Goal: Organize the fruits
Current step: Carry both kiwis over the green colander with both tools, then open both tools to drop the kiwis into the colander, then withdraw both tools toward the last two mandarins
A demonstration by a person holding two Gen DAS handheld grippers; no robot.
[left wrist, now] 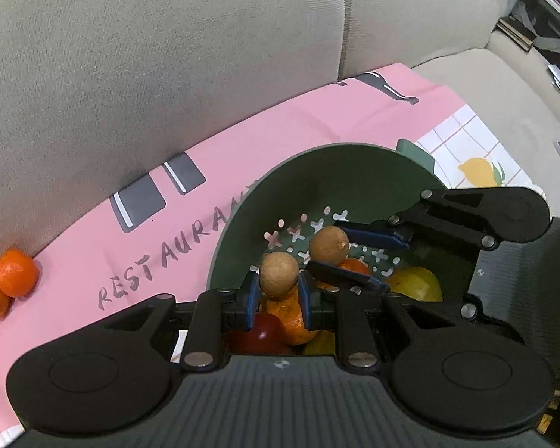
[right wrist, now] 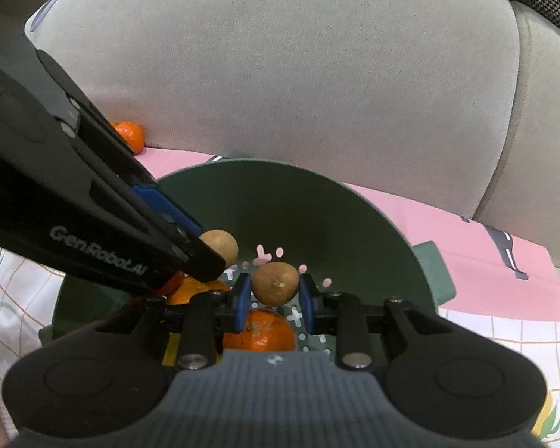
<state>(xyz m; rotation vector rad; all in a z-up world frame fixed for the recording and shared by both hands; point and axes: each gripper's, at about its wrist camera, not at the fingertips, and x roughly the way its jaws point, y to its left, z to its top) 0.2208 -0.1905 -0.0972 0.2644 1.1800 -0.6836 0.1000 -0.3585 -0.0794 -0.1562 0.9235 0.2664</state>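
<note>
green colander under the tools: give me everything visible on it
The green colander is a round, deep bowl in matte dark green, plastic by the look, with a flat tab handle on its rim. Its floor is pierced with cross- and dot-shaped holes that show pink. It sits upright on the pink printed cloth laid over a beige sofa seat. Inside lie oranges, a yellow fruit and a red one. Both tools hover over it, each shut on a small brown fruit; neither visibly touches the colander.
</note>
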